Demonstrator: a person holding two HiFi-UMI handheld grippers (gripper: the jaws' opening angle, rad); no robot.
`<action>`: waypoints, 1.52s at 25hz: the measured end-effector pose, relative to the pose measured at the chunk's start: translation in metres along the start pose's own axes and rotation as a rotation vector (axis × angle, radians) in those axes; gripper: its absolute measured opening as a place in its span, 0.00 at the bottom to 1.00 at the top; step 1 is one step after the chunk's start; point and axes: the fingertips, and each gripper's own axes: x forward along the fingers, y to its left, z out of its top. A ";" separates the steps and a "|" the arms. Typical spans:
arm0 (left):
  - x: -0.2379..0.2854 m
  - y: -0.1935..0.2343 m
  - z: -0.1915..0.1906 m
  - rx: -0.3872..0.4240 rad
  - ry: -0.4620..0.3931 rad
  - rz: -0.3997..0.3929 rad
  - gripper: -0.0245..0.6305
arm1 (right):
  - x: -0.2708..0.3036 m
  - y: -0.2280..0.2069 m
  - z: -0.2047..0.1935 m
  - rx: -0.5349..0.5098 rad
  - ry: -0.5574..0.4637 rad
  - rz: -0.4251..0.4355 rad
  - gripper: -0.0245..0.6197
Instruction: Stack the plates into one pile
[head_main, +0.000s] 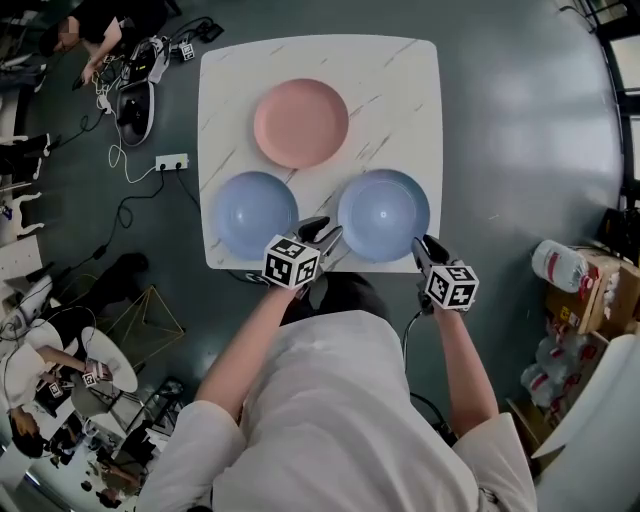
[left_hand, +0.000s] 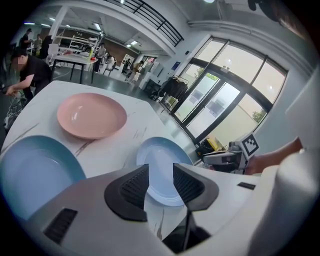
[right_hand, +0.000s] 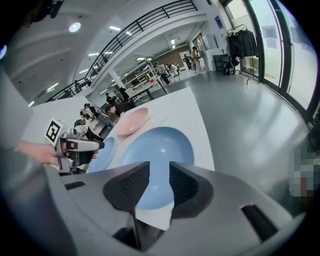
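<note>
— Advice, please: which plate first, and how?
— The right blue plate (head_main: 383, 213). Both pairs of jaws are spread and empty; it lies just beyond the tips of the right gripper (right_hand: 156, 172) and ahead of the left gripper (left_hand: 160, 172). Slide 1 jaw under the rim, 1 over, then pinch.
— The others?
— The left blue plate (left_hand: 30, 175) sits left of the left jaws and the pink plate (left_hand: 91, 115) farther out, all on the desk (head_main: 400, 80).

the left gripper (left_hand: 160, 170) hides the near part (rim included) of the blue plate (left_hand: 35, 172) by the left edge of the table (left_hand: 115, 146).

Two blue plates (head_main: 257, 213) (head_main: 383, 214), one pink plate (head_main: 301, 123), one white marble table (head_main: 405, 85), two handheld grippers (head_main: 322, 233) (head_main: 427, 247)
</note>
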 end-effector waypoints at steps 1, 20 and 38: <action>0.005 0.002 -0.002 -0.005 0.010 0.003 0.26 | 0.001 -0.006 -0.001 0.003 -0.001 -0.016 0.22; 0.080 0.039 -0.043 -0.180 0.171 0.095 0.45 | 0.038 -0.055 -0.030 0.081 0.097 -0.063 0.32; 0.092 0.058 -0.056 -0.315 0.190 0.147 0.11 | 0.063 -0.069 -0.039 0.175 0.161 -0.121 0.13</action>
